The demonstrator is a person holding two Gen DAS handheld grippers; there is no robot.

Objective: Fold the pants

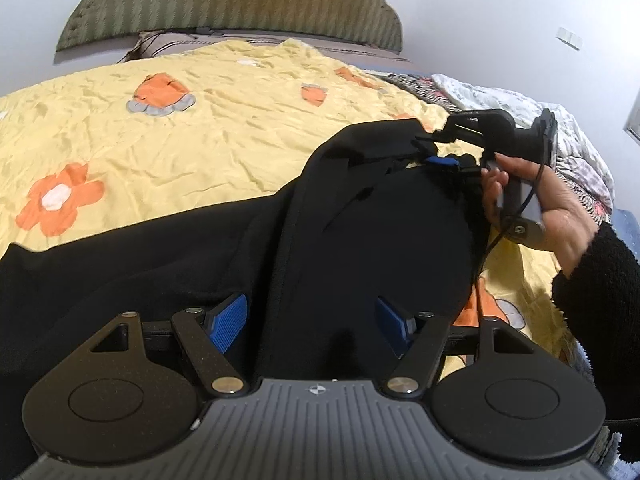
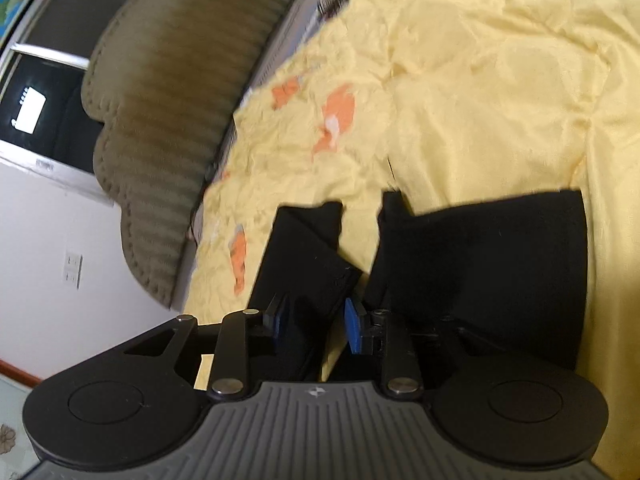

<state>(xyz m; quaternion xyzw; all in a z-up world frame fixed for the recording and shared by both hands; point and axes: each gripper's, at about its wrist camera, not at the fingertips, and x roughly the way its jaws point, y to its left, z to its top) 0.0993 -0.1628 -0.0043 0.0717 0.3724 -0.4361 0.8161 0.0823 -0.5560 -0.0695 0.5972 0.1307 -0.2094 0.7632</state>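
Note:
Black pants (image 1: 360, 232) lie on a yellow flowered bedspread (image 1: 200, 140). My left gripper (image 1: 312, 320) hangs over the near part of the pants with its blue pads (image 1: 226, 322) wide apart, open. My right gripper (image 1: 440, 160), seen in the left wrist view at the far right, holds the raised far end of the pants. In the right wrist view the right gripper (image 2: 316, 324) has a strip of black cloth (image 2: 304, 264) between its blue pads (image 2: 352, 326); the rest of the pants (image 2: 500, 272) lies to the right.
A green padded headboard (image 1: 228, 0) stands at the bed's far end. A patterned blanket (image 1: 520, 100) is bunched at the right side of the bed. A dark window (image 2: 48, 112) and a wall socket (image 2: 74, 270) show in the right wrist view.

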